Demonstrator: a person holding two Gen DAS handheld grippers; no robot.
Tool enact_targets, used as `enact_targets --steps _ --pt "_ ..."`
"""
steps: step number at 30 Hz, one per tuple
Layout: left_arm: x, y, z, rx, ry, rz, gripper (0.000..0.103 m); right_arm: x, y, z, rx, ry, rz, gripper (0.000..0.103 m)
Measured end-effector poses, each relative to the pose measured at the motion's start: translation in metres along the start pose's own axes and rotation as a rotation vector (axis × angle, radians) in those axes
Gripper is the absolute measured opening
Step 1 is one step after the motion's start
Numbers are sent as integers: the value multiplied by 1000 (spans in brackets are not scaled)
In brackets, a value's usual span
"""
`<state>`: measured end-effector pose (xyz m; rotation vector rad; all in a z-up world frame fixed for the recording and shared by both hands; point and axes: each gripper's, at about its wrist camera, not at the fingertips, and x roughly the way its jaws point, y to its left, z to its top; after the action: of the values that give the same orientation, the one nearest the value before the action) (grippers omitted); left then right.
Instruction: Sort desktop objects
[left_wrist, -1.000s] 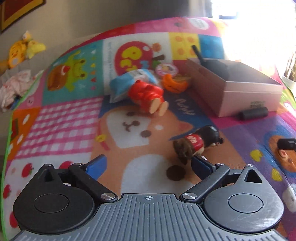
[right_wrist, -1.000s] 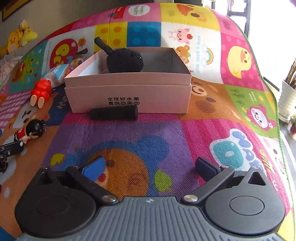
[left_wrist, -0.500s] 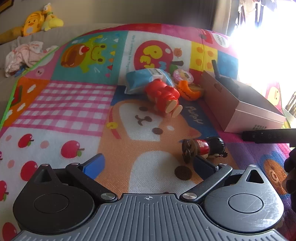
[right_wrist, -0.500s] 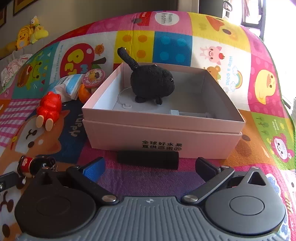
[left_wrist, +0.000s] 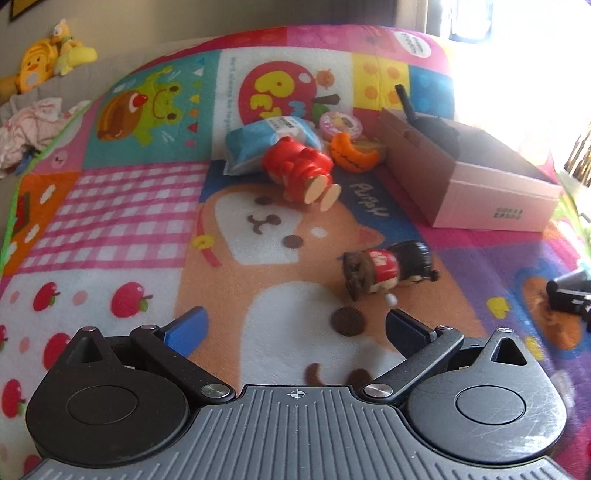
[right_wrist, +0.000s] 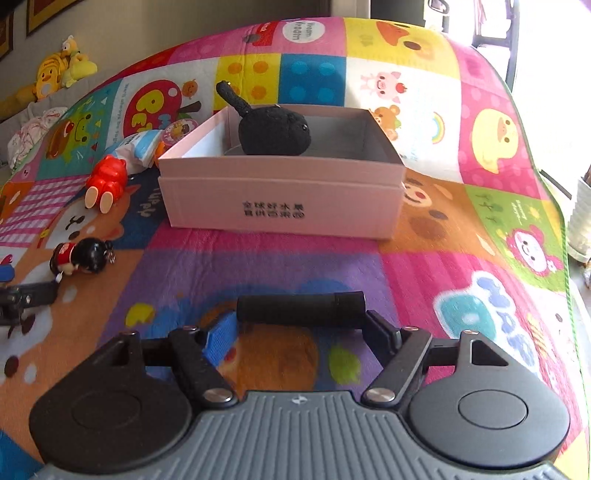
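Down on the play mat (right_wrist: 461, 229), the right claw (right_wrist: 301, 330) is closing on the black cylinder (right_wrist: 301, 308), its pads at both ends. A second ago that cylinder lay against the pink box (right_wrist: 280, 206); now it's lifted clear, ready for the box beside the black plush (right_wrist: 273, 131). Left claw (left_wrist: 295, 325) gapes empty near the little doll (left_wrist: 384, 269).

Left tool (left_wrist: 295, 328): grey ribbed housing with a small crosshair mark, two black round discs with triangular cut-outs, black linkage arms on silver screws, one blue pad and one dark pad. Right tool (right_wrist: 301, 334): same build, blue pad on the left finger.
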<state>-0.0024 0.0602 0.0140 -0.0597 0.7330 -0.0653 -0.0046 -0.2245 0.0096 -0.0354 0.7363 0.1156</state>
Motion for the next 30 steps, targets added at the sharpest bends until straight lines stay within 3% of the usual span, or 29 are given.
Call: enact_targets --steps 2,4,8,12,13,14,16,19,24,30 --pt "-4 -9 2 -31 6 -108 103 -10 -8 -10 13 -14 -14 74" --pt "0 -24 6 -25 11 -162 103 -14 -13 -13 47 -25 -18 75" --pt "19 -45 15 2 9 -104 103 -8 -11 -10 48 -16 -29 83" --pt "36 -52 26 -5 -7 -46 103 -9 -10 -12 48 -21 -31 84" --pt "38 -52 28 -5 -10 -34 100 -9 -11 -12 55 -19 -29 84" --pt "40 -53 29 -3 -9 -27 88 -9 -12 -11 58 -19 -27 85" --pt "41 -56 30 30 -18 4 77 -8 -11 -11 51 -16 -25 87" --pt "40 -55 30 41 -17 11 71 -4 -8 -8 24 -1 -15 91" --pt "28 -51 21 65 -20 -5 71 2 -7 -1 -37 -17 -39 91" --pt "8 -48 6 81 -3 -68 71 5 -13 2 -45 -2 -6 88"
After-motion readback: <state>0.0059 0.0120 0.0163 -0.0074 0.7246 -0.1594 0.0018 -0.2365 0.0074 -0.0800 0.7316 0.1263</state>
